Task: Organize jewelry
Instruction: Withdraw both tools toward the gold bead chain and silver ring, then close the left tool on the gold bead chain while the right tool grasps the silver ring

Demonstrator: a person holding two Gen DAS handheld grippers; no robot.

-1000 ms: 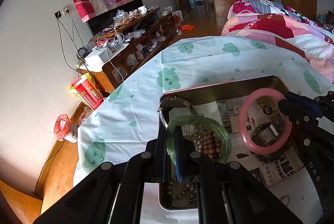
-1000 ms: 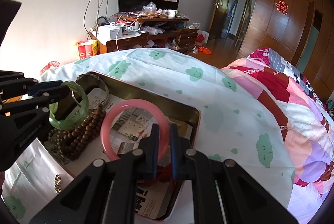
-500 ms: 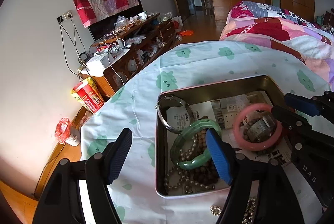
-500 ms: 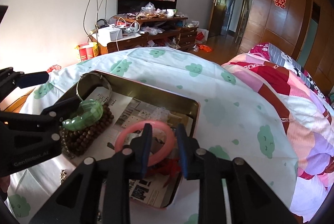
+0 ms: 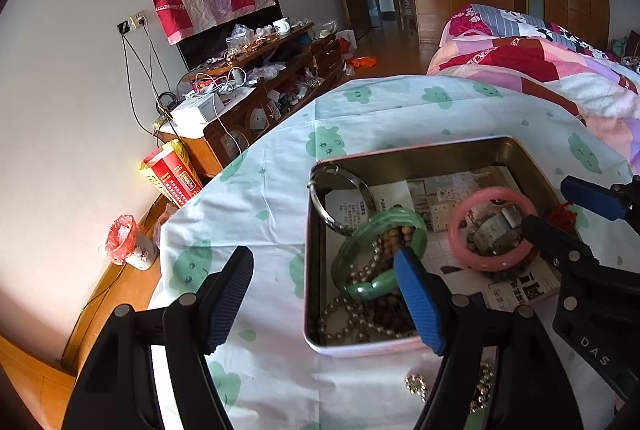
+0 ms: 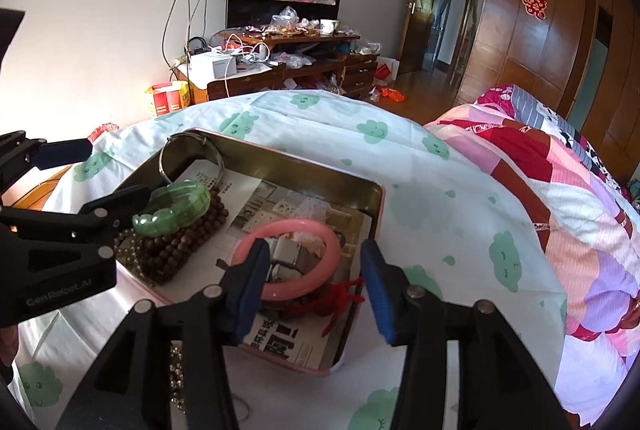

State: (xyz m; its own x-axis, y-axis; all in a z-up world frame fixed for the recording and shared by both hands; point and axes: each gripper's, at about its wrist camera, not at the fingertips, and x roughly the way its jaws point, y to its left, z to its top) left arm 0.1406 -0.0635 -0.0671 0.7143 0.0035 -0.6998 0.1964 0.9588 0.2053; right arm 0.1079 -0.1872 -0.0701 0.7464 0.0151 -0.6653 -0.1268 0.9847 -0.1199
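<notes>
A bed [image 6: 560, 189] under a patchwork quilt is seen to the right of the tin, and a sheet [image 5: 360, 117] printed with green clouds is spread beneath the tin. The tin [image 5: 400, 155], a shallow metal box with a pink outer rim, is lined with printed paper. Inside it, toward its left side, a green bangle [image 5: 378, 250] is laid over a string of brown wooden beads [image 6: 180, 250] and a strand of pearls [image 5: 352, 314]. A thin silver bangle [image 5: 340, 201] is leaned in the tin's far left corner. Toward the tin's right side a pink bangle [image 6: 296, 262] is laid around a small metal piece, with a red tassel [image 6: 340, 296] just beside it at the near wall.

The left gripper [image 5: 324, 294] is held over the tin's near left corner with its fingers [image 5: 416, 304] spread wide and nothing between them; one blue pad is seen over the green bangle, the other outside the tin. The right gripper [image 6: 314, 284] is held over the tin's near right part, its fingers [image 6: 374, 288] likewise wide apart and empty, with the pink bangle lying below the gap. Small sparkly pieces [image 5: 416, 386] are left on the sheet just outside the tin's near wall.
</notes>
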